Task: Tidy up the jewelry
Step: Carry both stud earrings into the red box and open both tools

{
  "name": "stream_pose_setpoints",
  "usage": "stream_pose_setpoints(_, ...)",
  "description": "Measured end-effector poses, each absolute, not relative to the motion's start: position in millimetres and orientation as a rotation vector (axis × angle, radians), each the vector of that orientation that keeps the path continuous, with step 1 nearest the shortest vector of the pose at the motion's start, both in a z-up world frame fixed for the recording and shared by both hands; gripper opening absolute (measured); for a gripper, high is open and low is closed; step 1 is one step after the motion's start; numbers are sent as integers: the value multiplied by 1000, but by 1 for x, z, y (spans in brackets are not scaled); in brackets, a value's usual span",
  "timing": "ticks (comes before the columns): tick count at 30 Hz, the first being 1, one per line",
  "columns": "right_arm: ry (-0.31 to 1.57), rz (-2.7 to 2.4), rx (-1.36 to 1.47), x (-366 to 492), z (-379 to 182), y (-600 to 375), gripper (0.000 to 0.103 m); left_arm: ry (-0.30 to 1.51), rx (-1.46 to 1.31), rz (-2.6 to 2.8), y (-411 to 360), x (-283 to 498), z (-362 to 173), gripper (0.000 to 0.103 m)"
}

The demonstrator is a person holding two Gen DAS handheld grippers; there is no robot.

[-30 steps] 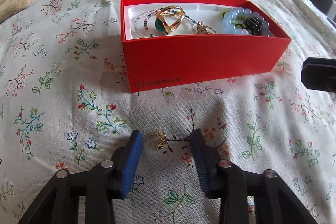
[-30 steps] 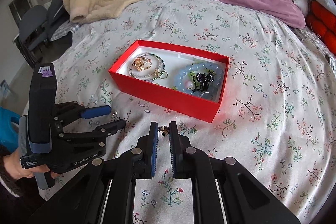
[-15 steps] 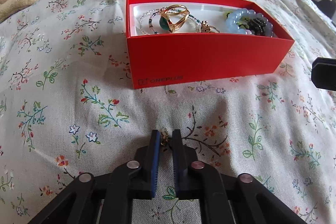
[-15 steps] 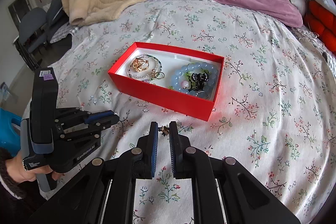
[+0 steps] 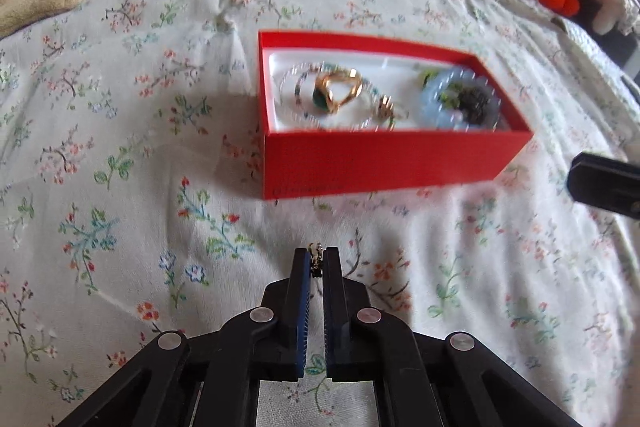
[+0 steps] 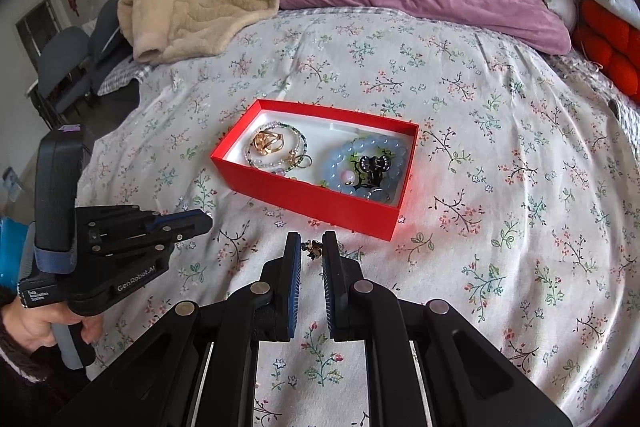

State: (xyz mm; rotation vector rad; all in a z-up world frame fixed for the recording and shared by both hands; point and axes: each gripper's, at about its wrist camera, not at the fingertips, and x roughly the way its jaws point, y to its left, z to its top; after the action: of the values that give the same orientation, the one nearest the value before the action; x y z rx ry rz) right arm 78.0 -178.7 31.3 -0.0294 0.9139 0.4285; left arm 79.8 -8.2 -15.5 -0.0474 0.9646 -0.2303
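The red box [image 6: 316,171] sits on the flowered bedspread [image 6: 500,187] and already holds most of the jewelry: a gold ring [image 6: 269,141] inside a thin bead bracelet [image 6: 280,147] at its left end, a small ring [image 6: 303,160] near the middle, and a pale blue bead bracelet [image 6: 366,167] with a dark piece [image 6: 374,165] lying in it at the right end.

What is left, as far as can be seen, are two small pieces still outside the box. The left gripper [image 5: 319,259] is clenched on a small gold earring [image 5: 317,254], held just above the bedspread in front of the box. The right gripper [image 6: 312,249] has a small dark earring [image 6: 313,250] between its fingers — they stand slightly apart, so whether it is truly pinched I cannot tell.

So the task looks nearly finished; both pieces need carrying over the near wall of the box and letting go.
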Motion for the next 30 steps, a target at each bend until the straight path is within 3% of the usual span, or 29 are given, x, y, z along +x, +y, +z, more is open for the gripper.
stream_pose_setpoints(11, 875, 427, 14, 103, 42, -173, 11, 869, -117, -256, -18, 102, 27, 0)
stream_pose_setpoints(28, 954, 462, 136, 157, 16, -172, 13, 895, -170, -260, -42, 146, 4, 1)
stream_pose_setpoints(30, 962, 469, 132, 158, 15, -171, 13, 897, -166, -262, -41, 146, 4, 5)
